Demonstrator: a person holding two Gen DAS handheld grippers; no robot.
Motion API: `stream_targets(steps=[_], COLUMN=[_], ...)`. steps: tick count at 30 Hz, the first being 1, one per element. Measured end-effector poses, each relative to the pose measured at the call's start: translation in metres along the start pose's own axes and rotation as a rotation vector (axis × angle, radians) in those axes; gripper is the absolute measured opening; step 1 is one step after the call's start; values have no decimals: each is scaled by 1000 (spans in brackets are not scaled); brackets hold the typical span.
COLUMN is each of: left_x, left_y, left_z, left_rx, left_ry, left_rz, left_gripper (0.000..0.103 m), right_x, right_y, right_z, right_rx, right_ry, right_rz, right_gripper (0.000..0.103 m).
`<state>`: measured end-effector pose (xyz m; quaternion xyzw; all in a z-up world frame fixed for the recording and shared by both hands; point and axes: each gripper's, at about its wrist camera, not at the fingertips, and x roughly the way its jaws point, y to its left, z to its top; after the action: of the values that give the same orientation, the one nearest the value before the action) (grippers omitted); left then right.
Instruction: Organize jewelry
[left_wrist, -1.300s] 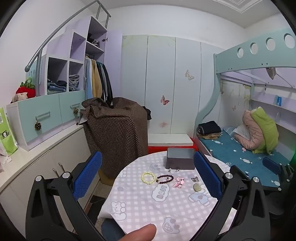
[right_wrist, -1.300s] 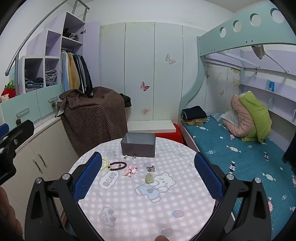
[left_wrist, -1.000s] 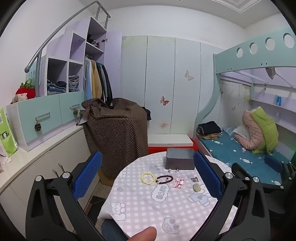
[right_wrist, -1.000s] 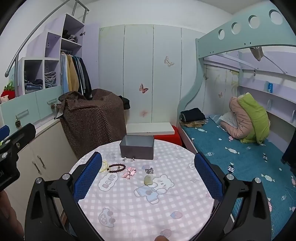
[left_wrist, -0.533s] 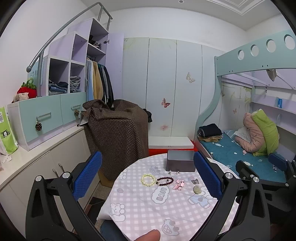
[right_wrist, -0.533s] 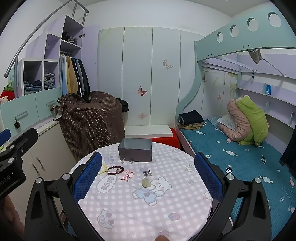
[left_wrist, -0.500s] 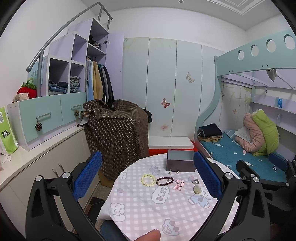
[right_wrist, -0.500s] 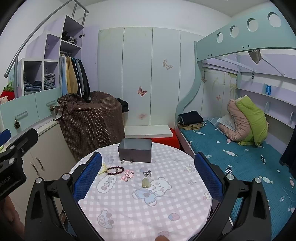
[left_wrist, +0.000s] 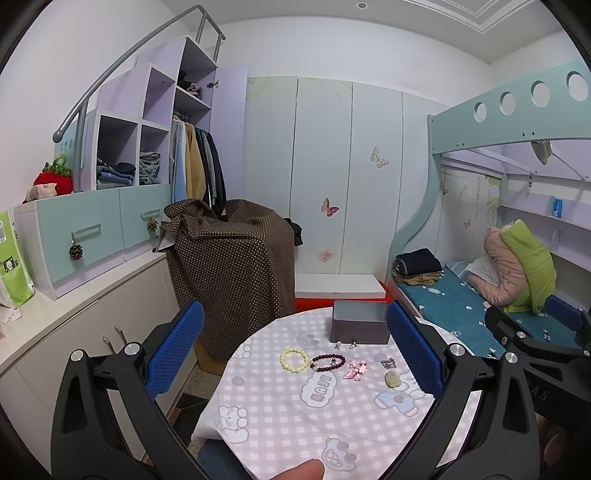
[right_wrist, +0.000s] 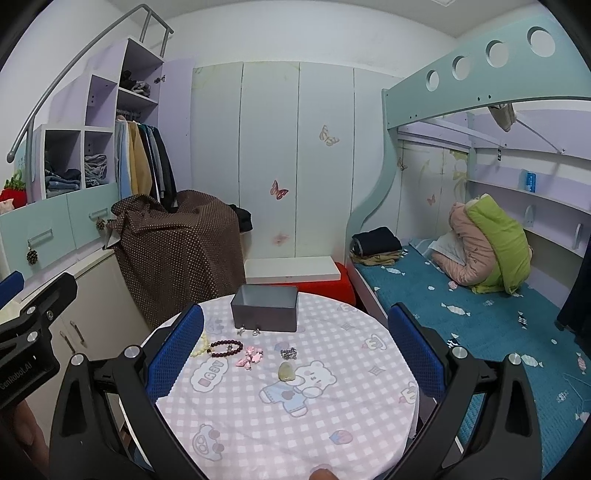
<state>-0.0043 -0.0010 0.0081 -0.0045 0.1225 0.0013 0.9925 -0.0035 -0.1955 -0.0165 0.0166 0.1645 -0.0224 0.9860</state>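
A round table with a pink checked cloth (right_wrist: 280, 413) holds a grey open box (right_wrist: 265, 308) at its far side. In front of the box lie two small earrings (right_wrist: 248, 331), a pale yellow bead bracelet (left_wrist: 294, 360), a dark red bead bracelet (right_wrist: 226, 348), a pink bow clip (right_wrist: 250, 356), a silver piece (right_wrist: 288, 353) and a pale green stone pendant (right_wrist: 286, 371). My left gripper (left_wrist: 295, 354) and my right gripper (right_wrist: 291, 354) both hang open above the near side of the table, empty. The box (left_wrist: 359, 326) also appears in the left wrist view.
A brown dotted cloth covers furniture (right_wrist: 177, 254) behind the table's left. White cabinets (left_wrist: 74, 332) run along the left wall. A bunk bed with a blue mattress (right_wrist: 461, 314) stands to the right. A fingertip (left_wrist: 299, 470) shows at the bottom edge.
Both grippers have risen and drawn back slightly, so the table and jewelry sit lower and smaller in view. Nothing on the table has moved.
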Motion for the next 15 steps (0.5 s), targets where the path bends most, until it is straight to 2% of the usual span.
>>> stream_targets(steps=[8, 10, 15], left_x=[0, 0, 0], left_y=[-1, 0, 0], left_z=[7, -3, -3], left_rx=[-1, 0, -5], left_ry=[2, -2, 2], left_rz=[-4, 0, 1], left_gripper=[98, 98, 98], right_x=[-1, -1, 1], right_y=[0, 0, 3], right_z=[-1, 0, 2], right_rx=[-4, -9, -23], right_ry=[-6, -9, -13], right_rz=[8, 7, 8], right_gripper=[96, 96, 96])
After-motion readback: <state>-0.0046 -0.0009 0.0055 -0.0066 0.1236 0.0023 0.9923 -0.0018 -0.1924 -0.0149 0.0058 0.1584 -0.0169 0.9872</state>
